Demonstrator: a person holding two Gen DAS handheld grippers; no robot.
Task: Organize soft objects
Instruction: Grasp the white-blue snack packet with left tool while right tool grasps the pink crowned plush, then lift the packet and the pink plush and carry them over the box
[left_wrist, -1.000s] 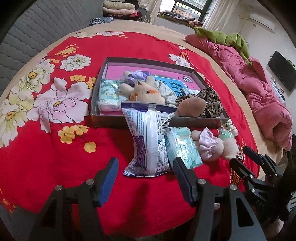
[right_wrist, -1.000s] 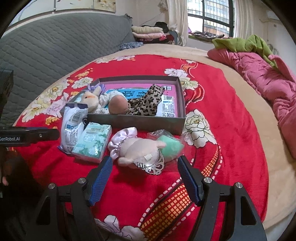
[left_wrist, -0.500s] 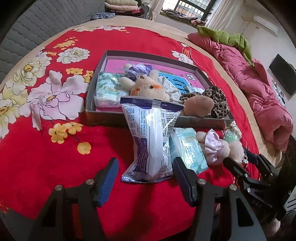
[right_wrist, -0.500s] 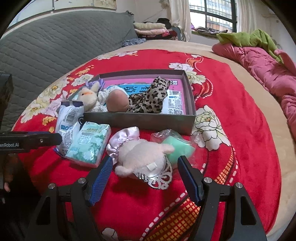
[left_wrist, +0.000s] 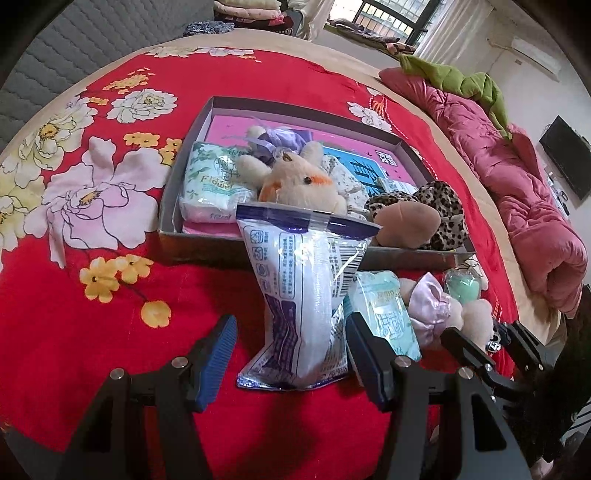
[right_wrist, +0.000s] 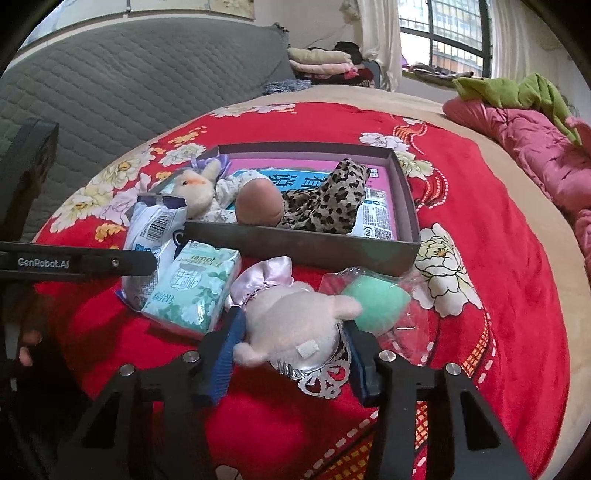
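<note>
Partly hidden behind the white pouch (left_wrist: 306, 306), the box's (left_wrist: 207, 243) near wall shows only at its 2 ends in the left view. The right claw (right_wrist: 291, 354) has just been closing, and its 2 blue pads now sit against the sides of the pink plush (right_wrist: 295, 325); whether they truly squeeze it is hard to tell, and the plush's lower half is covered by a silver crown piece. The left claw (left_wrist: 291, 354) stands wide apart around the pouch's bottom end, pads clear of it on both sides. A tissue pack (right_wrist: 192, 291) lies just beside the pouch, touching the plush's satin bow. A green sponge (right_wrist: 376, 302) in clear wrap rests between the plush and the box. All lie on the red flowered blanket (left_wrist: 74, 332) of the bed, which has open room to the left of the pouch and to the right of the box. Inside the box sit a second tissue pack (left_wrist: 210, 184), a cream rabbit (left_wrist: 303, 184), and a leopard toy (right_wrist: 332, 199) with a bare round head; pink lining shows at the far end.
</note>
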